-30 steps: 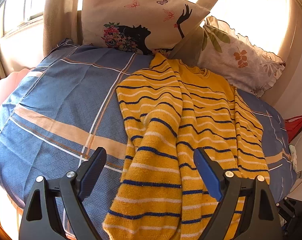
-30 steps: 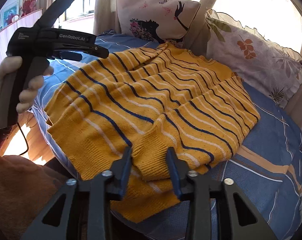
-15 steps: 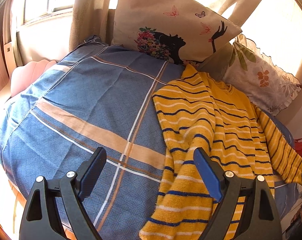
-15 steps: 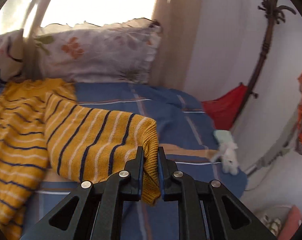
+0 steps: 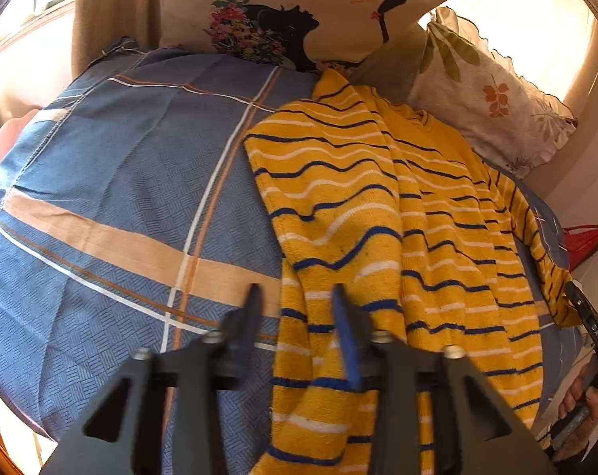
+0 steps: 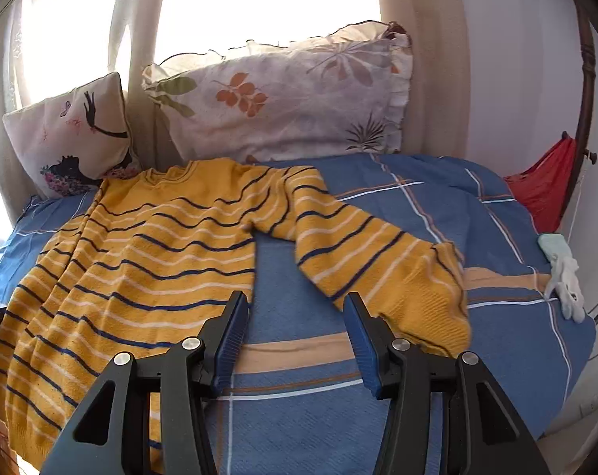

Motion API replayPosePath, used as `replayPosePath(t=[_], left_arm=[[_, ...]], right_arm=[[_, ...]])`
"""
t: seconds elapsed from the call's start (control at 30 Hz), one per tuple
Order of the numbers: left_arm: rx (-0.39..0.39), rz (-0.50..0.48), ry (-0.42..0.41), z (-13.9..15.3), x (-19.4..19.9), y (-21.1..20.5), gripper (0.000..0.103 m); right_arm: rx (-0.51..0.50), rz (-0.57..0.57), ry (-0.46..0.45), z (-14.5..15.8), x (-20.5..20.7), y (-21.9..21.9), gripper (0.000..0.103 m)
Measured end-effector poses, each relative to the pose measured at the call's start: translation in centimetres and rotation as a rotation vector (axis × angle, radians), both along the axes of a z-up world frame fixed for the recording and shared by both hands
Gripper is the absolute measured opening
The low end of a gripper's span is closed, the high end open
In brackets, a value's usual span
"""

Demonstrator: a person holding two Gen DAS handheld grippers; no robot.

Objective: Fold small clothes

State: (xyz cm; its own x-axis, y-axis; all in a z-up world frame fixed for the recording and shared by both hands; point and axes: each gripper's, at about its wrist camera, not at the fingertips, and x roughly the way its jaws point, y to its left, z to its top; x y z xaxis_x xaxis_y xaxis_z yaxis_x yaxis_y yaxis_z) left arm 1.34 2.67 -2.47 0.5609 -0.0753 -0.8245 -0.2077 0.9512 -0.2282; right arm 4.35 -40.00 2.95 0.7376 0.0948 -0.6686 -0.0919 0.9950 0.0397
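— Two views: what does each give you?
— Your right wrist view shows the striped sweater (image 6: 160,245) on the blue plaid blanket (image 6: 437,213), with one sleeve (image 6: 358,245) spread out to the right. Your left wrist view catches that sleeve only edge-on.
— And the sweater's long axis?
— It runs from the collar by the pillows (image 6: 283,95) to the hem, which is cut off near you.
— Grippers?
— Your left gripper (image 5: 295,304) is blurred, clamped on the sweater's left edge. Your right gripper (image 6: 295,316) is opening with nothing between its fingers.
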Motion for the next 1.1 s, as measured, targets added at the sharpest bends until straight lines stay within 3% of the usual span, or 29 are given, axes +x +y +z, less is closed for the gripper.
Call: replayPosePath(t=[0.1, 0.23, 0.3, 0.37, 0.4, 0.43, 0.5, 0.63, 0.77, 0.8, 0.83, 0.87, 0.9, 0.93, 1.0, 1.1], left_arm=[[-0.003, 0.059, -0.001, 0.5, 0.4, 1.9, 0.0], [0.072, 0.33, -0.036, 2.4, -0.1, 8.7, 0.0], [0.054, 0.381, -0.071, 3.5, -1.0, 11.2, 0.001], [0.069, 0.335, -0.116, 4.5, -1.8, 11.1, 0.003], [0.073, 0.3, -0.132, 4.6, -2.3, 10.5, 0.015], [0.07, 0.257, -0.137, 4.6, -2.5, 9.7, 0.036], [0.037, 0.158, -0.144, 4.2, -2.7, 7.5, 0.06], [-0.014, -0.043, -0.122, 2.6, -2.0, 2.1, 0.064], [0.066, -0.143, -0.09, 1.2, -0.7, -1.8, 0.064], [0.098, -0.148, -0.067, 0.8, -0.4, -2.4, 0.058], [0.116, -0.15, -0.041, 0.4, 0.0, -2.6, 0.021], [0.092, -0.156, -0.004, -0.1, 0.3, -2.3, 0.006], [0.052, -0.136, 0.008, -0.3, 0.3, -1.5, 0.006], [0.022, -0.107, 0.002, -0.2, 0.3, -0.4, 0.006], [0.04, 0.015, -0.029, 0.8, -0.2, 2.5, 0.006], [0.106, 0.323, -0.057, 2.9, -1.0, 9.5, 0.007]], right_arm=[[0.01, 0.031, 0.022, -0.6, 0.5, 1.5, 0.055], [0.018, 0.048, 0.04, -1.1, 0.7, 2.6, 0.055], [0.042, 0.055, 0.058, -1.5, 0.8, 2.6, 0.055], [0.075, 0.055, 0.081, -1.8, 1.1, 2.4, 0.055], [0.087, 0.05, 0.093, -2.0, 1.3, 2.5, 0.055], [0.098, 0.047, 0.104, -2.3, 1.5, 2.5, 0.055], [0.119, 0.043, 0.121, -2.6, 1.8, 2.7, 0.055], [0.124, 0.059, 0.127, -2.6, 1.7, 3.6, 0.055], [0.078, 0.079, 0.103, -2.2, 1.2, 4.5, 0.055], [0.076, 0.08, 0.1, -2.1, 1.1, 4.5, 0.055], [0.077, 0.08, 0.099, -2.1, 1.1, 4.4, 0.055], [0.08, 0.077, 0.099, -2.1, 1.0, 4.3, 0.055], [0.082, 0.074, 0.1, -2.1, 1.1, 4.1, 0.055], [0.085, 0.071, 0.101, -2.2, 1.1, 3.9, 0.055], [0.086, 0.063, 0.102, -2.3, 1.1, 3.6, 0.055], [0.095, 0.053, 0.108, -2.6, 1.2, 2.8, 0.055]])
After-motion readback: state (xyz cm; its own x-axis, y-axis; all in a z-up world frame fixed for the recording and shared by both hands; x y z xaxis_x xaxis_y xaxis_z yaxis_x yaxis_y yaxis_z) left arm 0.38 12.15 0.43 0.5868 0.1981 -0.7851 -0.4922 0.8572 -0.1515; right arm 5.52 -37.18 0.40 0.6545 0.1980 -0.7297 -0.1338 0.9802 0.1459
